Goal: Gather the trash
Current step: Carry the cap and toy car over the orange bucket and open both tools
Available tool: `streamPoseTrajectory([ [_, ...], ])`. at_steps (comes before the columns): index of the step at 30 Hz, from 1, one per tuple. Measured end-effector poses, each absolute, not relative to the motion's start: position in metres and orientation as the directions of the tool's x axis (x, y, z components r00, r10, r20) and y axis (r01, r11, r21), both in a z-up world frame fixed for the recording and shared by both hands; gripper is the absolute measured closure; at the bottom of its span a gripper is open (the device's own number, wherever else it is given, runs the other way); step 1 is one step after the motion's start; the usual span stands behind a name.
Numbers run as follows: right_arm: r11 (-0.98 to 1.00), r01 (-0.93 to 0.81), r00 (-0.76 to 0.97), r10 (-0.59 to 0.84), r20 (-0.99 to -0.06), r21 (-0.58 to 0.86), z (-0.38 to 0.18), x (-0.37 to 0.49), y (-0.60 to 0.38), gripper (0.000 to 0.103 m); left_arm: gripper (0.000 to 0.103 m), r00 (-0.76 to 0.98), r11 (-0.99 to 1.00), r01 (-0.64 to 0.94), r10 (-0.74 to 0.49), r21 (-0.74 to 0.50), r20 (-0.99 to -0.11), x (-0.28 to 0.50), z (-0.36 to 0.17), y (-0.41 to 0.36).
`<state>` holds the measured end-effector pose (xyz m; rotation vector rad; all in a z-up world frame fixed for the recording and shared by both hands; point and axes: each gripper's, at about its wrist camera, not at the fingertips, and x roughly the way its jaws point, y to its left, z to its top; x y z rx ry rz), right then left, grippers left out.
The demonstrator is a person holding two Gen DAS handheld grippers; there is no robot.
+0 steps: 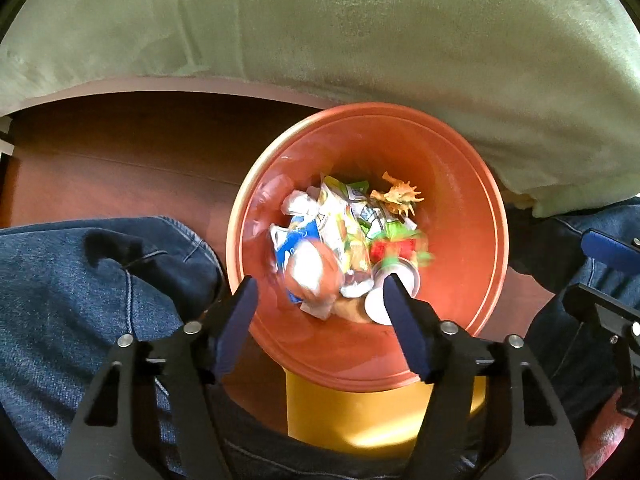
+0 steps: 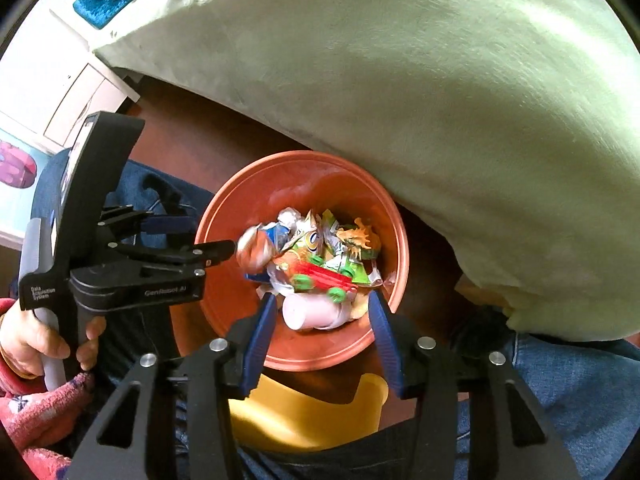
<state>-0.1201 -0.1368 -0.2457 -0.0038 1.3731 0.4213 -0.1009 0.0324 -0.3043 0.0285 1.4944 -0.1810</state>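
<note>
A dark brown wooden floor point(image 1: 120, 152) runs under a pale green bedcover point(image 1: 360, 32), with white cabinets point(image 2: 60, 92) at the far left. The orange bin point(image 1: 472, 208) stands on the floor, full of wrappers, a white cup point(image 2: 308, 312) and a toy car point(image 2: 320, 276). The left gripper point(image 1: 320, 296) hangs above the bin, jaws spread wide and holding nothing; a blurred orange-and-white item point(image 1: 312, 272) sits between its tips. The right gripper point(image 2: 322, 316) hangs likewise, released.
</note>
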Motion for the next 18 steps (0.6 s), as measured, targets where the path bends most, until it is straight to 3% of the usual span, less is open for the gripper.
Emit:
streamPoseTrajectory([
  [15,0.927,-0.283,0.15,0.295,-0.944,0.244,-0.243,-0.121,-0.14,0.054,0.036,0.08,0.989,0.124,-0.09,-0.08,-0.993,-0.099,-0.299,0.033],
  [18,0.931,-0.274,0.174,0.293,-0.94,0.24,-0.237,-0.121,-0.143,0.044,0.036,0.108,0.99,0.124,-0.085,-0.072,-0.99,-0.098,-0.292,0.033],
])
